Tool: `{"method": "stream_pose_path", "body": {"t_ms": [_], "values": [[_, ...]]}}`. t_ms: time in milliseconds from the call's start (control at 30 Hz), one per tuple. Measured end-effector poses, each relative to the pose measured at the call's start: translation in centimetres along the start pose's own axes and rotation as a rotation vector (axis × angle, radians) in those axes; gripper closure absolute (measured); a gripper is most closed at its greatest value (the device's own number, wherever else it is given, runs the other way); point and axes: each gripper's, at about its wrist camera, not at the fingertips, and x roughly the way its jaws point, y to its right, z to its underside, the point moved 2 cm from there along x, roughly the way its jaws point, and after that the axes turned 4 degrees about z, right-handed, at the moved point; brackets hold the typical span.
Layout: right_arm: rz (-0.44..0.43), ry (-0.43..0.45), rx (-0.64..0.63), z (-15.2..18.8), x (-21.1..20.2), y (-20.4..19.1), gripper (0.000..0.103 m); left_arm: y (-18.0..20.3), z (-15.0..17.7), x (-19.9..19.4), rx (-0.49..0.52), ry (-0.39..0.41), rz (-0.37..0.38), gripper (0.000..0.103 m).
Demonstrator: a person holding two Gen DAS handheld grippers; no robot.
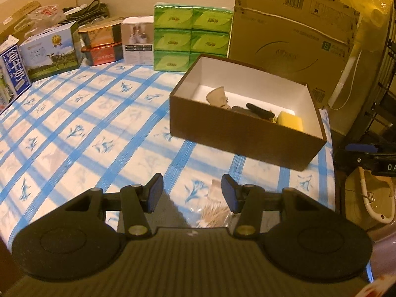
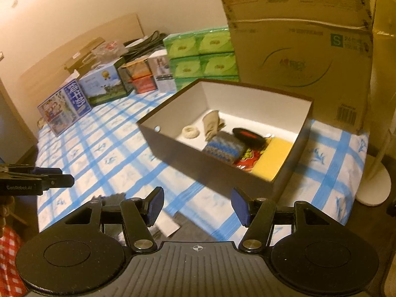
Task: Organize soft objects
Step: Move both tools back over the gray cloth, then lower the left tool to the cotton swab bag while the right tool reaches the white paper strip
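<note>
The brown box point(image 2: 212, 170) with white inner walls lies on the blue-checked cloth point(image 1: 81, 133), its long axis running from near right to far left in the right wrist view. Inside, along the near wall, sit a yellow sponge point(image 2: 272, 158), a red and green bundle point(image 2: 247, 159), a blue-grey knitted piece point(image 2: 225, 148) and a black item point(image 2: 248, 135) with a red mark. A beige sock point(image 2: 211, 123) lies farther in, pointing lengthwise from near to far, with a cream hair tie point(image 2: 190, 132) at its left.

The right gripper point(image 2: 196, 205) hangs just near of the box, its jaws parted with nothing between them. The left gripper point(image 1: 191, 193) hovers over the near edge of the cloth, likewise spread and empty; below it lies a clear bag of cotton swabs point(image 1: 214, 212), apart from the blue pads. The box stands well to the far right of it.

Along the far edge of the cloth stand milk cartons point(image 1: 12, 69), small boxes, green tissue packs point(image 1: 191, 39) and a tall cardboard carton point(image 1: 292, 34), against a cream wall.
</note>
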Motion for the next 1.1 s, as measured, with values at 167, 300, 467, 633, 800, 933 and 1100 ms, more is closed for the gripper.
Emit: {"method": "stream_pose_path", "body": {"t_ms": [167, 300, 467, 633, 800, 933, 1100], "values": [[-0.017, -0.028, -0.004, 1.5, -0.1, -1.2, 0.043, -0.1, 1.6, -1.1, -0.02, -0.003, -0.002, 0.054], [-0.03, -0.047, -0.016, 2.6, -0.1, -2.3, 0.043, -0.1, 2.8, -1.6, -0.019, -0.011, -0.018, 0.054], [-0.035, -0.071, -0.042, 3.9, 0.1, -3.6, 0.043, 0.0, 4.3, -1.5, -0.027, -0.034, -0.02, 0.054], [-0.052, -0.106, -0.067, 5.4, 0.9, -4.7, 0.043, 0.0, 6.0, -0.7, -0.038, -0.073, -0.028, 0.054], [-0.053, -0.146, -0.092, 6.9, 2.0, -5.5, 0.043, 0.3, 7.2, 0.3, -0.041, -0.104, -0.023, 0.054], [-0.036, -0.161, -0.126, 7.8, 2.9, -6.0, 0.043, 0.8, 7.9, 1.3, -0.022, -0.125, -0.024, 0.054], [-0.024, -0.169, -0.133, 8.1, 3.6, -5.7, 0.043, 1.6, 8.1, 2.6, -0.011, -0.142, -0.003, 0.054]]}}
